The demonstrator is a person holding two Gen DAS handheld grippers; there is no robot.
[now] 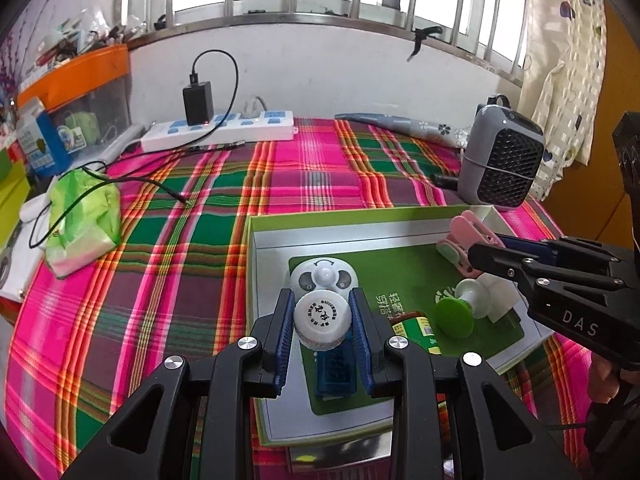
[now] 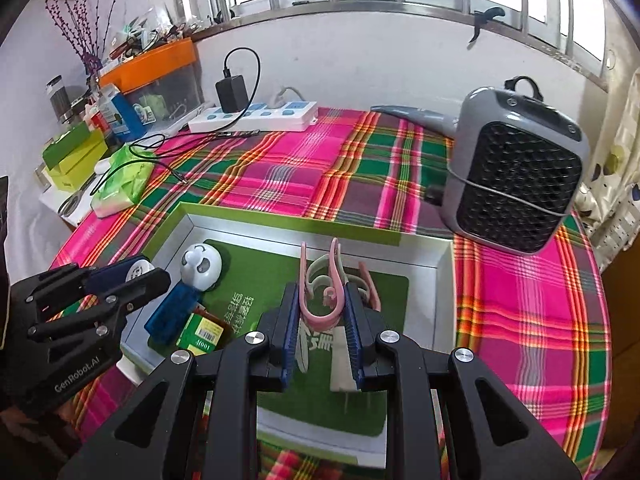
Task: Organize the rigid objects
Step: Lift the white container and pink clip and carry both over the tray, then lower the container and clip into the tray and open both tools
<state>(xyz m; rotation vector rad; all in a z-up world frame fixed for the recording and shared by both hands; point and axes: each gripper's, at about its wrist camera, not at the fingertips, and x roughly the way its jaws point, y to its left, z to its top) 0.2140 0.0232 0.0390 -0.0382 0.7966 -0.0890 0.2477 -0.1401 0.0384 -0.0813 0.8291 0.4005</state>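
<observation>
A shallow green-lined box (image 1: 256,280) (image 2: 188,220) lies on the plaid cloth. My left gripper (image 1: 323,320) is shut on a small white bottle (image 1: 322,319) by its cap, held over the box's left part; it also shows in the right wrist view (image 2: 138,272). My right gripper (image 2: 322,312) is shut on a pink clip (image 2: 320,300), held over the box's right part; the clip also shows in the left wrist view (image 1: 464,236). In the box lie a white panda-faced item with a blue handle (image 2: 200,266), a green packet (image 2: 200,332) and a green-and-white suction piece (image 1: 460,308).
A grey portable fan (image 2: 516,176) stands on the cloth right of the box. A white power strip (image 1: 220,130) with a black charger and cables sits at the back. A green tissue pack (image 1: 82,220) lies at the left, with cluttered boxes beyond it.
</observation>
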